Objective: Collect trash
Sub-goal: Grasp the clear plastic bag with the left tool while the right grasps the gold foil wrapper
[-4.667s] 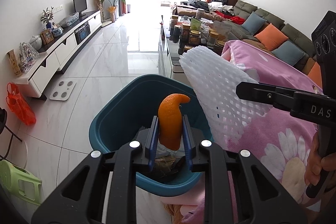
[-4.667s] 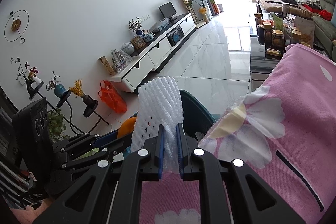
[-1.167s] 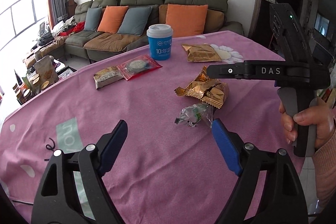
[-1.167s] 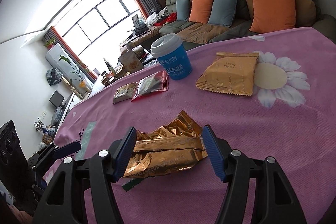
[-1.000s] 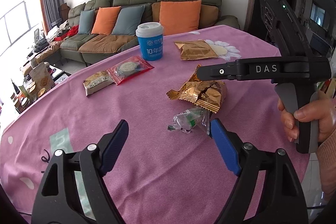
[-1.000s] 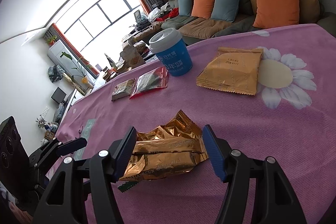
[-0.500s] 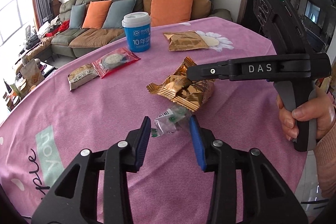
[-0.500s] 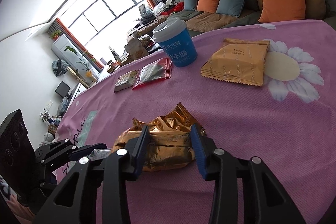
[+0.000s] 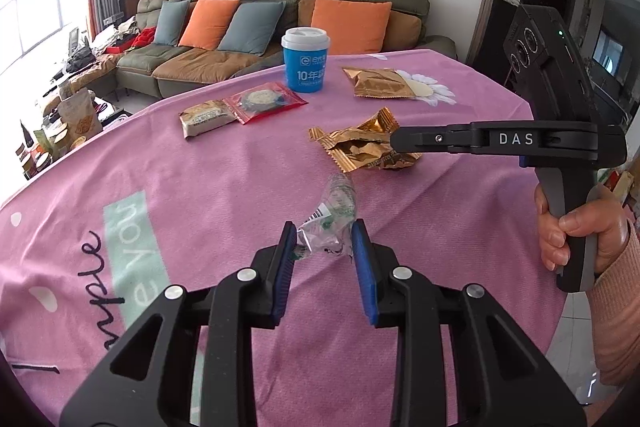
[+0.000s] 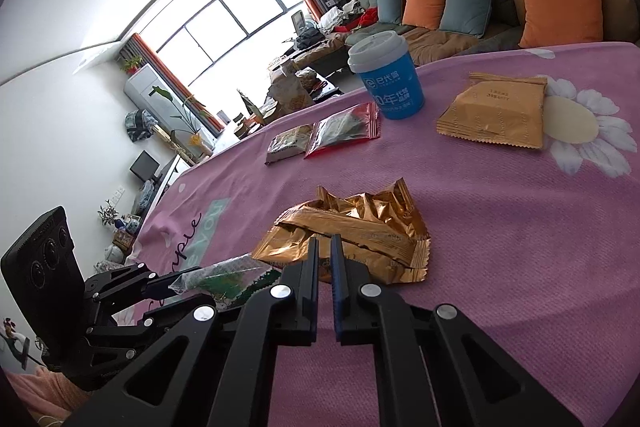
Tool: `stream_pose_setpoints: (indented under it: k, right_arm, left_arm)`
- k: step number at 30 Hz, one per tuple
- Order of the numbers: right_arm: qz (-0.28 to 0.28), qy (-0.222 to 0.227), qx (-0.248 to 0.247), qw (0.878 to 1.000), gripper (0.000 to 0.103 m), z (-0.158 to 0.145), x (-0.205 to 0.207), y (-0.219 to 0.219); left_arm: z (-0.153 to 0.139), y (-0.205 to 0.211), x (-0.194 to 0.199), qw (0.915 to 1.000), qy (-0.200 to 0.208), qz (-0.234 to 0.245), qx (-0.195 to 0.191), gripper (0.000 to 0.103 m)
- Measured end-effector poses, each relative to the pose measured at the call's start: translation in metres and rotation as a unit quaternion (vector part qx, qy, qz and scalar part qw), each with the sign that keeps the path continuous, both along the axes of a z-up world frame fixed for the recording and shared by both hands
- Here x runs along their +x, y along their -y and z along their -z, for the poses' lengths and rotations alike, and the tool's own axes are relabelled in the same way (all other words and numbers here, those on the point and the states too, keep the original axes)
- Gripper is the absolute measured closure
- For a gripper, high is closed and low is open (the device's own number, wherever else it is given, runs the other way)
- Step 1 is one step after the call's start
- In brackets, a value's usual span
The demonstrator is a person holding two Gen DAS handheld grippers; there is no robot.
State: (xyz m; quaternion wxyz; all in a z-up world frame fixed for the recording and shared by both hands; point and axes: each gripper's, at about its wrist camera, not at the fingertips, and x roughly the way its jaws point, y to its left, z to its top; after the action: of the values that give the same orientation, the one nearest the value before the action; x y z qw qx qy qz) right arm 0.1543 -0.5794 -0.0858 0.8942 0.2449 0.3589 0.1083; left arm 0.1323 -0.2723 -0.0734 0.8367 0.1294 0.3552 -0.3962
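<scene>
Trash lies on the pink-clothed surface (image 9: 224,187). The crumpled gold wrapper (image 10: 352,235), mid-surface, is the larger piece: the right claw (image 10: 325,247) is nearly together, pinching its near edge. The clear plastic wrapper (image 9: 330,219), just nearer, sits clamped in the left claw (image 9: 325,239). Judgement: both grips are shallow; lift slowly and straight up, confirming hold before carrying.

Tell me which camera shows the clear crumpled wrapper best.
The left wrist view: the clear wrapper sits centred between the left gripper fingers. The right wrist view catches it only side-on at lower left, partly hidden by gripper parts.
</scene>
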Motion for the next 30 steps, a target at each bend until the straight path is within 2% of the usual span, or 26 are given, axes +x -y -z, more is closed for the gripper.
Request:
stream_pose_setpoints:
  k: [3,4,5,6,12,15,17,21,22,30]
  right_arm:
    - [0.031,0.008,-0.012,0.999,0.093,-0.006,0.0,0.008]
    - [0.045,0.009,-0.016,0.999,0.082,-0.007,0.001,0.013]
    - [0.055,0.009,-0.017,0.998,0.067,-0.007,0.003,0.018]
    - [0.063,0.007,-0.019,0.998,0.062,-0.006,0.006,0.022]
    - [0.046,-0.025,-0.031,0.998,0.06,0.004,0.025,0.019]
    - [0.032,-0.033,-0.025,0.999,0.065,0.01,0.026,0.014]
    - [0.025,-0.036,-0.024,0.999,0.078,0.012,0.026,0.01]
    - [0.023,-0.028,-0.022,0.999,0.088,0.01,0.022,0.005]
    - [0.022,-0.026,-0.021,0.999,0.096,0.009,0.021,0.004]
    - [0.004,-0.009,-0.004,1.0,0.099,0.003,0.015,-0.017]
  left_arm:
    - [-0.003,-0.016,-0.002,0.9999,0.002,-0.013,-0.006,0.074]
    - [-0.003,-0.021,-0.002,0.9998,0.002,-0.019,-0.007,0.074]
    - [-0.004,-0.027,-0.002,0.9997,0.002,-0.025,-0.008,0.074]
    - [-0.005,-0.032,-0.003,0.9995,0.003,-0.03,-0.01,0.074]
    - [-0.007,-0.065,-0.003,0.9979,-0.004,-0.063,-0.018,0.074]
    - [-0.007,-0.081,-0.004,0.9966,-0.006,-0.08,-0.017,0.074]
    - [-0.007,-0.09,-0.004,0.9957,-0.006,-0.091,-0.017,0.074]
    - [-0.008,-0.106,-0.005,0.994,-0.007,-0.108,-0.02,0.074]
    - [-0.009,-0.11,-0.006,0.9937,-0.007,-0.109,-0.022,0.074]
    - [-0.015,-0.129,-0.017,0.9921,0.002,-0.123,-0.024,0.074]
